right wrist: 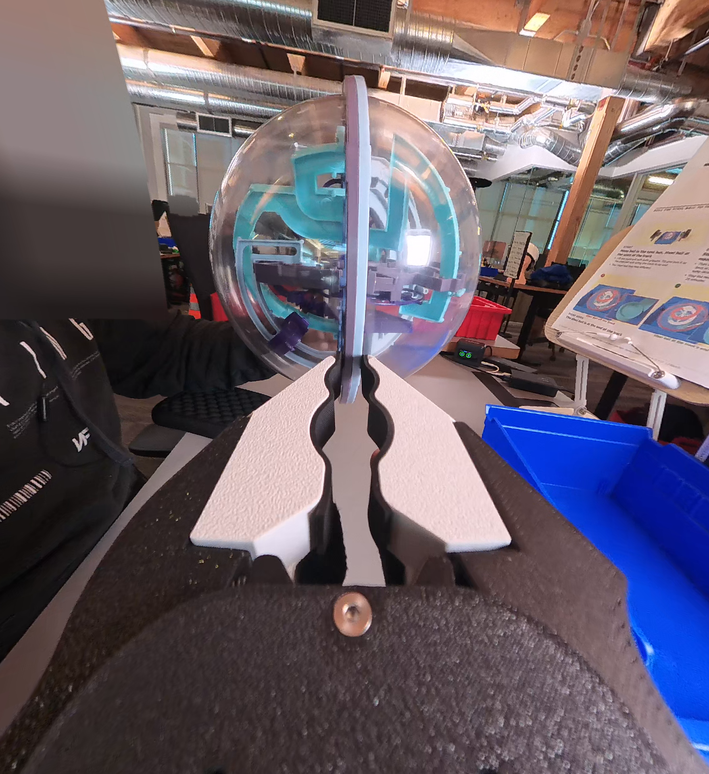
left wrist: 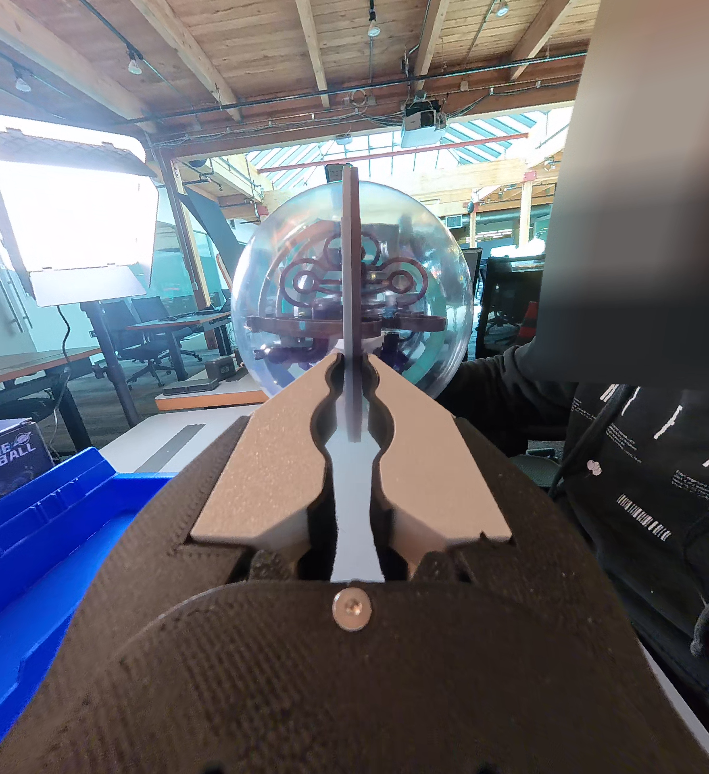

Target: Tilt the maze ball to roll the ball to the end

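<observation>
The maze ball (left wrist: 407,293), a clear plastic sphere with a flat grey ring standing out around its middle, is held up in the air between the two grippers, above the pale bench (left wrist: 151,439). The left gripper (left wrist: 352,364) has its jaws closed almost fully, pinching the edge of the ring; in the left wrist view the ring runs as a thin vertical band from the jaw tips up over the sphere. Through the shell on that side show dark brown looping tracks and purple pieces.

The right gripper (right wrist: 349,368) grips the same ring on the opposite side, its jaws likewise nearly closed on the rim. From the right wrist view the inside shows teal curved tracks, a grey bar across the middle and a small purple piece low on the left. The little ball inside cannot be made out in either view.

A blue bin (right wrist: 637,502) sits on the bench below, just beside the grippers. A person in a dark printed hoodie (left wrist: 658,481) sits close behind the sphere. A printed box (left wrist: 1,460) lies behind the bin, and an instruction sheet on a tilted board (right wrist: 658,251) stands beyond the bench.
</observation>
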